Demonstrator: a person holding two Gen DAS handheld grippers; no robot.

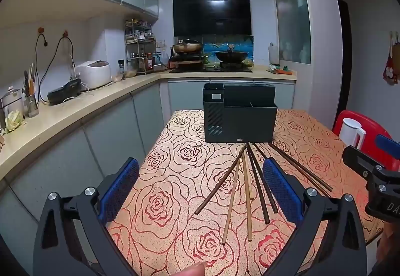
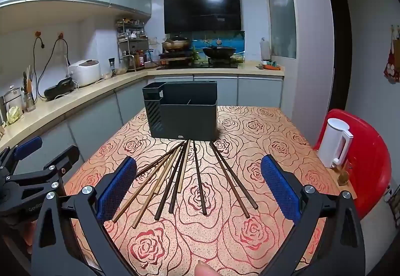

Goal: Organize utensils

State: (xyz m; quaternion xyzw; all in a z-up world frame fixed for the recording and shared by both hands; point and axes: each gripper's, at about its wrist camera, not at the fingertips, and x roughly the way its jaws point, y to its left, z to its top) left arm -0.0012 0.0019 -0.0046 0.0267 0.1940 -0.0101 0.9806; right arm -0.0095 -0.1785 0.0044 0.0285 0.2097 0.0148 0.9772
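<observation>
Both tools hovering wide, empty, over the rose-patterned table [image 2: 262,126].
Perhaps nine dark and pale wooden chopsticks [image 2: 175,176] are lying fanned before the dark plastic utensil holder [image 2: 185,121]; left tool [image 1: 201,188] and right tool [image 2: 198,188] are gripping nothing.

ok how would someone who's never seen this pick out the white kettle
Find the table with the rose-patterned cloth, then look past its right edge to the red chair. The kettle stands on that chair, the only white thing there, tall with a handle.

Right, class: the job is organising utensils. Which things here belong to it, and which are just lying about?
Belongs to the job:
chopsticks
utensil holder
left gripper
right gripper

Just lying about:
white kettle
red chair
rice cooker
</observation>
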